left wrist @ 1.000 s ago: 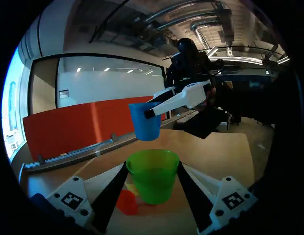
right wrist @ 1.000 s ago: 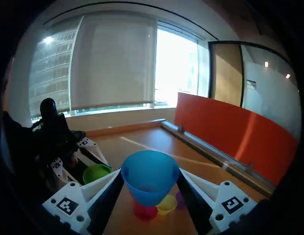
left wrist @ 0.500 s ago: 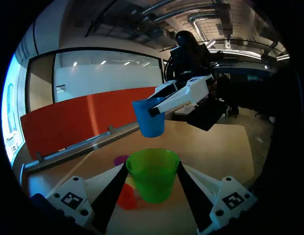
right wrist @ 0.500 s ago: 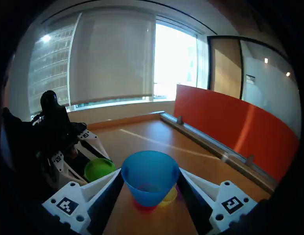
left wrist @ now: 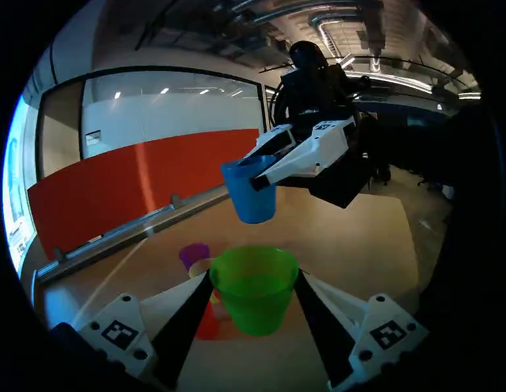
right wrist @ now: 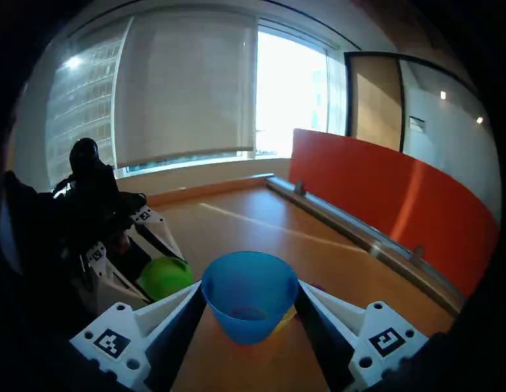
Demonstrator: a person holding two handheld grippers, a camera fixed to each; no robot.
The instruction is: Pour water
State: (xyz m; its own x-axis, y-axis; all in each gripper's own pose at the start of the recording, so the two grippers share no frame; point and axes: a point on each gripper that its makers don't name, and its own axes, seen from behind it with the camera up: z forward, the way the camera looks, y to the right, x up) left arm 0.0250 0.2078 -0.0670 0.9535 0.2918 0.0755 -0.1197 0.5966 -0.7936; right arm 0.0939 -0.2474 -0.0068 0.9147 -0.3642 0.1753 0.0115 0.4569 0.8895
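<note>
Receiver: the left gripper [left wrist: 253,282] is clenched on the green cup [left wrist: 254,294], held upright with its mouth up above the desk [left wrist: 363,242], probably to catch the pour.
Pourer: the right gripper [right wrist: 250,295] is grasping the blue cup [right wrist: 249,300] by its sides. In the left gripper view the cup hangs higher than the green cup and just beyond it, close to upright and not yet tipped.
Water: I cannot tell the level in either cup.
Underneath: a purple cup [left wrist: 194,253], a yellowish cup [left wrist: 202,268] and a red cup [left wrist: 205,323] stand on the desk, toward the edge with the orange partition [left wrist: 109,189].
In the way: nothing sits between the two rims. A missed pour would likely land among the small cups.

The right hand-held gripper [right wrist: 250,289] clamps a blue cup [right wrist: 249,307] above the wooden table [right wrist: 253,222].
</note>
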